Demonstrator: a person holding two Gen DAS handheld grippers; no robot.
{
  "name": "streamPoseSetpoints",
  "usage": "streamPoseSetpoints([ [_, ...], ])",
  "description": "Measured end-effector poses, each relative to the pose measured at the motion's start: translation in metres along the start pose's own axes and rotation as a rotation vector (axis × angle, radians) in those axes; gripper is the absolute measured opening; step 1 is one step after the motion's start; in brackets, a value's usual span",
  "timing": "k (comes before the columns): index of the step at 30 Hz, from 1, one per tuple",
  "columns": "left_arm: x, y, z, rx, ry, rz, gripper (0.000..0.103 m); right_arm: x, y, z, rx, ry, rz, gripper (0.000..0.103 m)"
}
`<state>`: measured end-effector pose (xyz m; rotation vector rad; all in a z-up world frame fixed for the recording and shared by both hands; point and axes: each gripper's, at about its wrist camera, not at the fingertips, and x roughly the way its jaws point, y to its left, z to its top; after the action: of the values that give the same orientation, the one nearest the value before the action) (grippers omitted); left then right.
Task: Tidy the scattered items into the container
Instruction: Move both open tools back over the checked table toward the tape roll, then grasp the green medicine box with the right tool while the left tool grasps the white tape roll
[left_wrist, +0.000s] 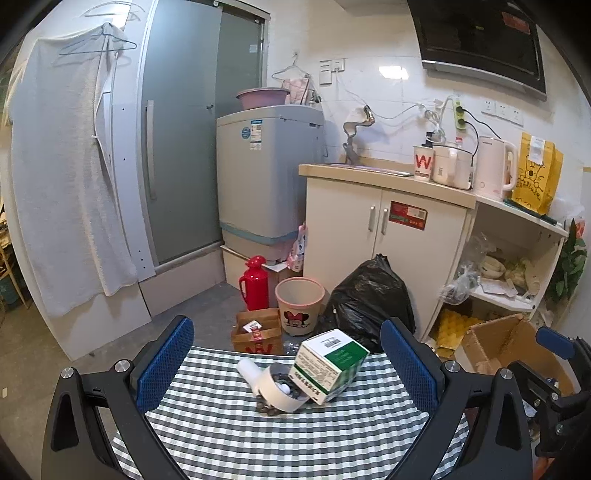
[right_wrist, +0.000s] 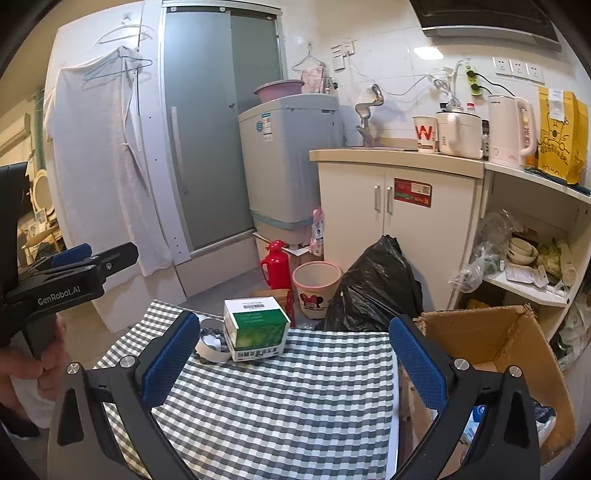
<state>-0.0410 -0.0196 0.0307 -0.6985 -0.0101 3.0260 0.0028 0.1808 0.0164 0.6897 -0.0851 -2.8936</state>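
The left gripper (left_wrist: 286, 369) has its jaws wide open and holds nothing. On the checked table (left_wrist: 221, 435), a roll of tape (left_wrist: 282, 387) lies ahead between the jaws, touching a green and white box (left_wrist: 328, 363) just to its right. The right gripper (right_wrist: 293, 360) is wide open and empty too. In its view the roll of tape and box sit ahead by its left jaw. Only the right view shows inside the open cardboard box (right_wrist: 495, 343) beside the table, and a hand (right_wrist: 33, 365) holding the left gripper.
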Motion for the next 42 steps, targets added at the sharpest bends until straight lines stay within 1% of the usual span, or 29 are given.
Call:
streamPoseSetpoints([
  [5,0.001,0.01,-0.002,-0.005,0.006,0.017,0.103,0.007,0.009,0.001,-0.004,0.001,0.02,0.103],
  [11,0.009,0.022,-0.003,-0.005,0.019,0.041,0.103,0.026,0.016,0.0,-0.008,0.022,0.05,0.103],
  [15,0.02,0.028,-0.008,-0.004,0.046,0.051,0.103,0.041,0.019,-0.004,0.006,0.045,0.085,0.103],
  [22,0.041,0.033,-0.017,0.001,0.092,0.062,0.103,0.072,0.019,-0.012,0.017,0.114,0.126,0.103],
  [29,0.065,0.038,-0.024,-0.001,0.144,0.065,0.103,0.101,0.017,-0.017,0.018,0.16,0.145,0.103],
  [39,0.1,0.042,-0.039,0.008,0.229,0.075,0.103,0.163,0.013,-0.029,0.028,0.231,0.211,0.103],
  [42,0.109,0.044,-0.044,0.009,0.25,0.079,0.103,0.18,0.012,-0.032,0.037,0.26,0.247,0.103],
])
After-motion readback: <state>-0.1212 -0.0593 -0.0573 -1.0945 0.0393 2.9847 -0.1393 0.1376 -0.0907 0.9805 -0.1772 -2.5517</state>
